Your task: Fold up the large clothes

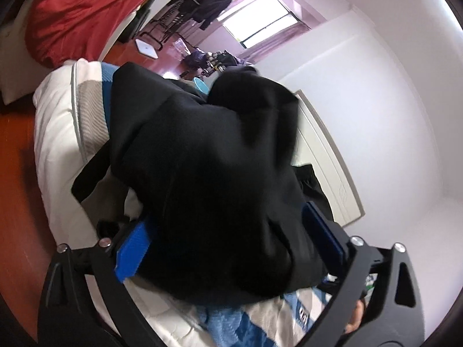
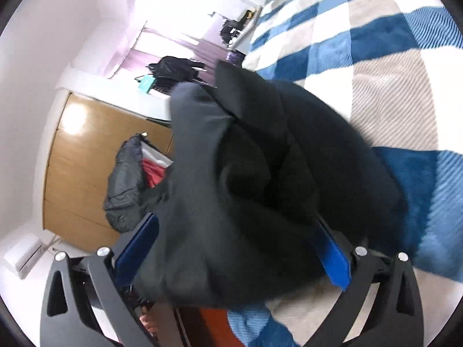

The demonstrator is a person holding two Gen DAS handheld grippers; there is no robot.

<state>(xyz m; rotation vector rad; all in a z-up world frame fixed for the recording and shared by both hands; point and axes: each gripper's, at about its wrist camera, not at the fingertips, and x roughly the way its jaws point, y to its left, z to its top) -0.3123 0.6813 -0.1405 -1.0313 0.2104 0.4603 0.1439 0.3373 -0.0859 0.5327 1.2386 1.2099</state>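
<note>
A large black garment (image 1: 208,173) lies bunched on the bed and fills the middle of the left wrist view. My left gripper (image 1: 228,237) has its blue fingers (image 1: 133,251) on both sides of a thick bundle of it, closed on the cloth. In the right wrist view the same black garment (image 2: 246,188) is bunched between my right gripper's (image 2: 231,240) blue fingers (image 2: 332,257), which are closed on it. The cloth hides both pairs of fingertips.
The bed has a blue, white and grey checked blanket (image 2: 376,57) and a white mattress edge (image 1: 58,133). A red quilt (image 1: 78,17) lies beyond the bed. A wooden wardrobe (image 2: 78,159), a grey bag (image 2: 124,188), a clothes rack (image 1: 202,3) and a window (image 1: 257,26) stand around.
</note>
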